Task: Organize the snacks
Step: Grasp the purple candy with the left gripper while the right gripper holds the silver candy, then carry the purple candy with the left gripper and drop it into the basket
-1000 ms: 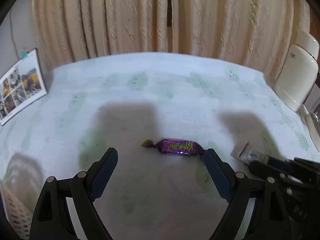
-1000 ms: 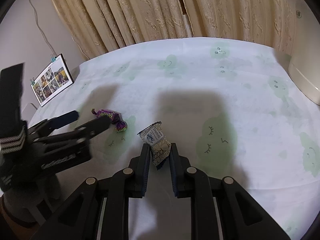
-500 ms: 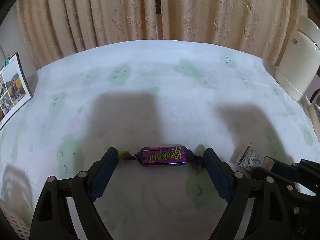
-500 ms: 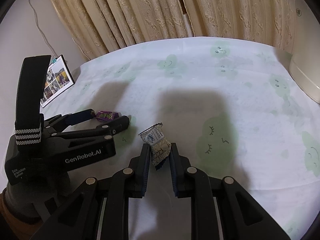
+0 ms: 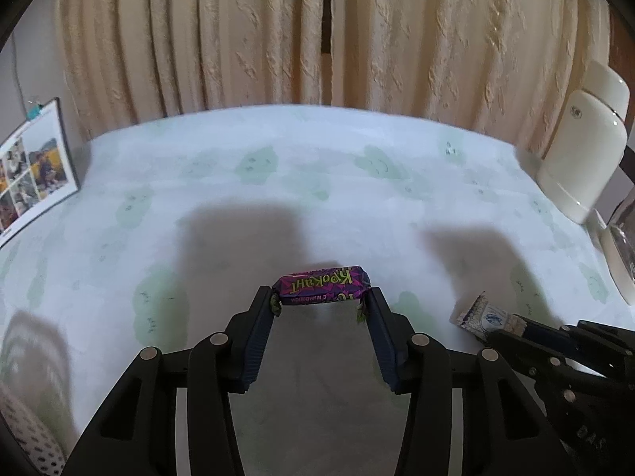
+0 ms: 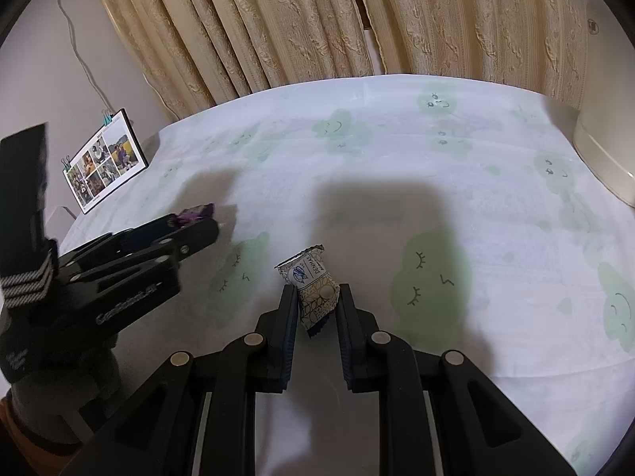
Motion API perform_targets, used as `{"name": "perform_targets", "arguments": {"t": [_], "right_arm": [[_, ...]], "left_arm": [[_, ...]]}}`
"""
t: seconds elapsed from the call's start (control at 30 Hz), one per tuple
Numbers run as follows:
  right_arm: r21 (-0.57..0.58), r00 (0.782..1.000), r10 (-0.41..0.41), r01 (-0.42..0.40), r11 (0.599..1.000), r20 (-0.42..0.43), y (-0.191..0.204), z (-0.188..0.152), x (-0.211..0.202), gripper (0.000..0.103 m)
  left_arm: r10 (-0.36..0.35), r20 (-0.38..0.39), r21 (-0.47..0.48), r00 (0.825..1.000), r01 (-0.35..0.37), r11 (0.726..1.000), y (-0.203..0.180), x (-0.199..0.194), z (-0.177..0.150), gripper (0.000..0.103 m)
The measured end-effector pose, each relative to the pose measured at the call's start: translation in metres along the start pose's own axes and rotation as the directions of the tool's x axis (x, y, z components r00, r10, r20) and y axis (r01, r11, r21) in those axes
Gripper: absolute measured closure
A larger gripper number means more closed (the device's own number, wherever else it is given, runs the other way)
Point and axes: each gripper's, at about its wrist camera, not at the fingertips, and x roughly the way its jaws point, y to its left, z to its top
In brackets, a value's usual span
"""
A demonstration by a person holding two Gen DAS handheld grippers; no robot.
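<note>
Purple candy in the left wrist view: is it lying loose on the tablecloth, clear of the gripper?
No, the purple candy is clamped end to end in the left gripper, whose fingers press its twisted wrapper ends.

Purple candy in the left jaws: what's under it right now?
Under the purple candy only the cloud-print tablecloth shows, in shadow. The left gripper clamps its twisted ends. The candy's underside is hidden.

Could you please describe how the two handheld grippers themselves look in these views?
Both the left gripper and right gripper are matte black linkage frames with silver rivets and dark blue ribbed finger pads. The left one bears white lettering, a striped strap and a grey handle.
</note>
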Motion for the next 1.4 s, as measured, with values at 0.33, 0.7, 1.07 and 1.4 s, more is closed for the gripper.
{"name": "perform_targets", "arguments": {"t": [0.33,0.7,1.07,1.4], "right_arm": [[-0.003,0.999,0.030,-0.030,1.000,0.031,0.001,0.001,-0.008,0.085],[-0.036,0.994,0.093,-0.090,0.995,0.063,0.024,0.000,-0.022,0.085],[-0.072,0.985,0.161,-0.156,0.985,0.069,0.051,-0.003,-0.034,0.085],[-0.112,0.973,0.219,-0.211,0.971,0.071,0.072,-0.007,-0.045,0.085]], "left_arm": [[0.040,0.085,-0.007,0.996,-0.040,0.999,0.003,-0.043,-0.009,0.055],[0.084,0.195,-0.011,0.977,-0.083,0.996,0.006,-0.093,-0.016,0.055],[0.150,0.241,-0.114,0.959,-0.126,0.986,0.039,-0.127,-0.033,0.055],[0.201,0.263,-0.174,0.944,-0.158,0.972,0.065,-0.146,-0.045,0.055]]}}
